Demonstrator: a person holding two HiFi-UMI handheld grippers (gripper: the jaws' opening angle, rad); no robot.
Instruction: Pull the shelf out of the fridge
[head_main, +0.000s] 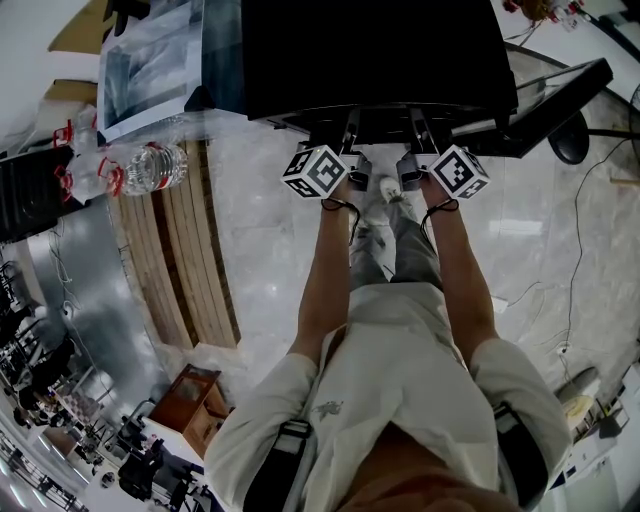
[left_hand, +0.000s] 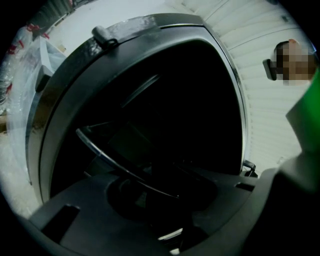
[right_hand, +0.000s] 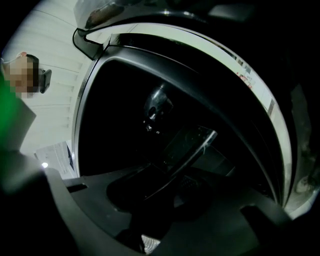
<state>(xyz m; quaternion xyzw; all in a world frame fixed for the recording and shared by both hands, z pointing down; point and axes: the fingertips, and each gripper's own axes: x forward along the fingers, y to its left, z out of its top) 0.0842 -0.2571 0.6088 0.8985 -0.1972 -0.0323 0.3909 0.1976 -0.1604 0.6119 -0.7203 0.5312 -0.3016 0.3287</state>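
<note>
From the head view, both my forearms reach straight ahead, side by side, toward the black fridge. The left forearm and right forearm run nearly parallel. My left tongs and right tongs point into the fridge's mouth, held about level, with their marker cubes just outside it. The shelf is inside the fridge and hidden from here. The fridge's door stands open on its right side, and water bottles lie to the fridge's left.

In the left gripper view, the shelf is a thin glass pane deep in the dark fridge. Its front edge slants from upper left down into my left tongs, which are nearly closed and pinch that edge.

In the right gripper view, the shelf slants the other way, from upper right down into my right tongs. These are also narrow and clamped on the front edge. The shelf's long front edge runs across the fridge's mouth from one pair of tongs to the other.
</note>
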